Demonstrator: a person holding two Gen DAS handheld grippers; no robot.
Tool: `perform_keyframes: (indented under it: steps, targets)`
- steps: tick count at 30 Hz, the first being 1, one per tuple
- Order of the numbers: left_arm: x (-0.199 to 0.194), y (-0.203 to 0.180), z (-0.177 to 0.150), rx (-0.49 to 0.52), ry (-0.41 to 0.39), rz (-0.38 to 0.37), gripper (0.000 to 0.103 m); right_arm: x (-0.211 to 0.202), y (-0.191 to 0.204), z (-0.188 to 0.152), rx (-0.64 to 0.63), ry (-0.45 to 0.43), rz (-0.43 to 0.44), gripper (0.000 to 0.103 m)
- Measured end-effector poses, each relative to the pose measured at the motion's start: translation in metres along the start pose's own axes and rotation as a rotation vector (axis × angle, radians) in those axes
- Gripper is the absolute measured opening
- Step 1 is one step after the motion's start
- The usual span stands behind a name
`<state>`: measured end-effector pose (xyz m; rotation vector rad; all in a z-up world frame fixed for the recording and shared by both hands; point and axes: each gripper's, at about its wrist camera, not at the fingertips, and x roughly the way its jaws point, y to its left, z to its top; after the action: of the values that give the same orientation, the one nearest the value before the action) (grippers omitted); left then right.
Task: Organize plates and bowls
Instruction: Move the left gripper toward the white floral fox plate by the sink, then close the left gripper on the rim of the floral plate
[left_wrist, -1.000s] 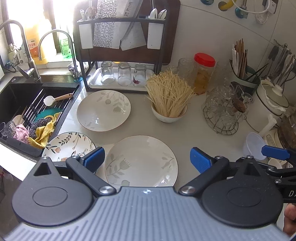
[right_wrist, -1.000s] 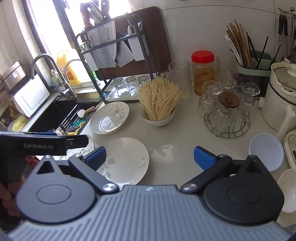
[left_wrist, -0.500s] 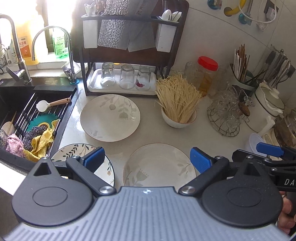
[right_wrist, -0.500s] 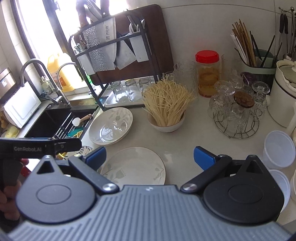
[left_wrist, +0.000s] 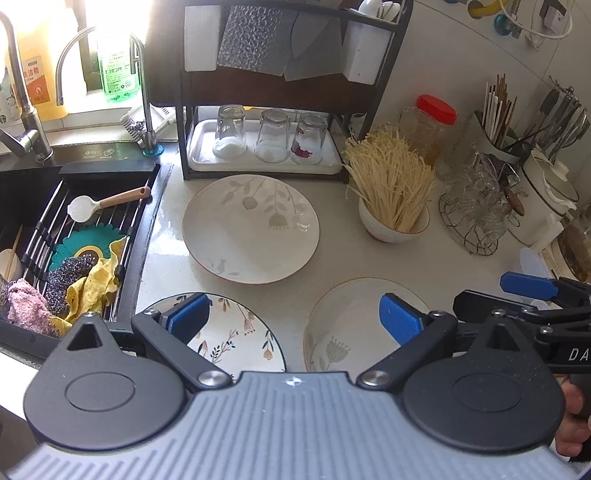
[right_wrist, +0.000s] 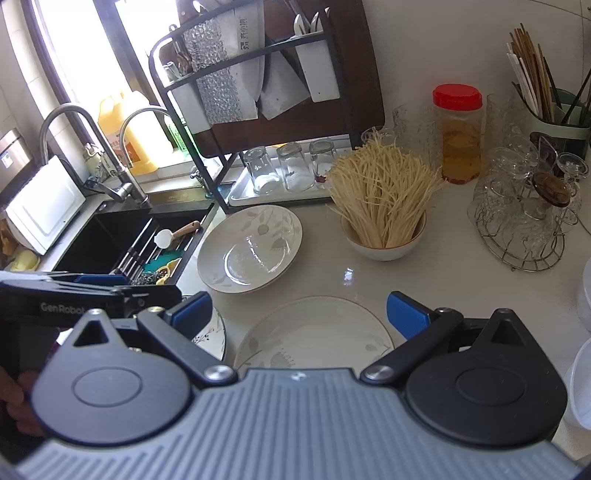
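Note:
Three plates lie on the white counter. A large leaf-patterned plate (left_wrist: 251, 229) sits near the rack, also in the right wrist view (right_wrist: 251, 249). A flower-patterned plate (left_wrist: 236, 336) lies front left, under my left gripper (left_wrist: 295, 319), which is open and empty above it. A pale plate (left_wrist: 351, 325) lies front right, also in the right wrist view (right_wrist: 317, 332), below my open, empty right gripper (right_wrist: 299, 314). A bowl of noodles (left_wrist: 393, 221) stands behind. The right gripper shows at the left view's right edge (left_wrist: 532, 288).
A black sink (left_wrist: 55, 236) with cloths, scrubbers and a spoon lies left. A dish rack (left_wrist: 266, 147) holds three upturned glasses. A wire glass stand (right_wrist: 524, 218), a red-lidded jar (right_wrist: 458, 133), a chopstick holder (right_wrist: 554, 110) and plastic bowls (right_wrist: 583, 295) crowd the right.
Both grippers have moved forward and lower over the counter. The left view has shifted left, bringing the flower-patterned plate under its fingers. Both stay open.

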<state>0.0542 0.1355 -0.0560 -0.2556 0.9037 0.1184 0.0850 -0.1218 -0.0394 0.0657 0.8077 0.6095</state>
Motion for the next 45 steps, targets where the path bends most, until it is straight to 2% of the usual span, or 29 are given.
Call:
perform_keyframes:
  steps: [12,17,19,28,32,36,39,45]
  targets:
    - [0.017,0.071,0.0,-0.036,0.049,-0.001,0.1,0.047,0.038,-0.004,0.05,0.052,-0.047,0.102]
    - [0.024,0.104,-0.008,-0.058,0.066,0.035,0.1,0.066,0.05,-0.006,0.051,0.064,-0.068,0.102]
    - [0.029,0.118,-0.013,-0.069,0.091,0.025,0.1,0.074,0.052,-0.007,0.068,0.072,-0.069,0.102]
    - [0.044,0.17,-0.038,-0.185,0.151,0.006,0.099,0.113,0.075,-0.01,0.037,0.131,-0.079,0.097]
    - [0.052,0.183,-0.047,-0.22,0.178,-0.011,0.099,0.129,0.09,-0.014,0.007,0.183,-0.048,0.091]
    - [0.059,0.191,-0.052,-0.237,0.207,-0.019,0.099,0.142,0.101,-0.016,-0.023,0.224,-0.037,0.078]
    - [0.063,0.195,-0.056,-0.247,0.222,-0.026,0.099,0.15,0.11,-0.02,-0.054,0.245,-0.016,0.076]
    - [0.066,0.203,-0.06,-0.281,0.237,-0.056,0.097,0.171,0.124,-0.033,-0.099,0.323,-0.011,0.064]
